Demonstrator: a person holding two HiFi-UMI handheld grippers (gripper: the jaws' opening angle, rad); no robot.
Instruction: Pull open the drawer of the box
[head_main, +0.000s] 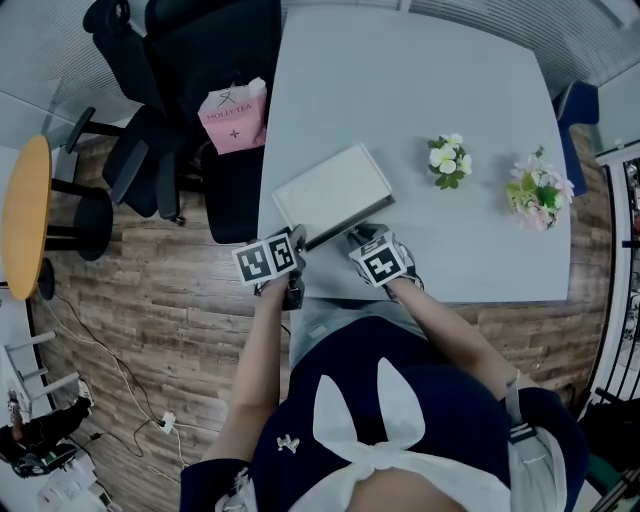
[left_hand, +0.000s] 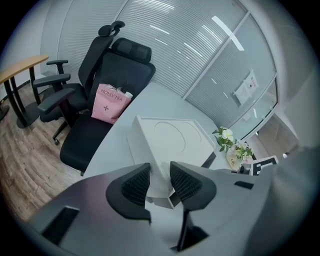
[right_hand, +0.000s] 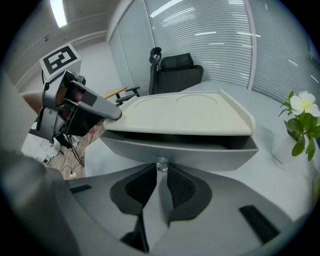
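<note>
A flat white box (head_main: 332, 190) lies near the front edge of the grey table (head_main: 470, 250). Its drawer (right_hand: 200, 154) stands out a little from the body, with a dark gap under the lid (right_hand: 185, 112). My right gripper (right_hand: 161, 175) is shut on the small clear knob (right_hand: 161, 165) in the middle of the drawer front; in the head view it (head_main: 360, 238) is at the box's near side. My left gripper (left_hand: 159, 174) is shut on the box's near left corner (left_hand: 160, 165), seen from above (head_main: 299, 240) at that corner.
Two small pots of flowers (head_main: 449, 160) (head_main: 538, 190) stand to the right on the table. A black office chair (head_main: 190, 100) with a pink bag (head_main: 235, 118) is at the table's left side. A round wooden table (head_main: 25, 215) is at far left.
</note>
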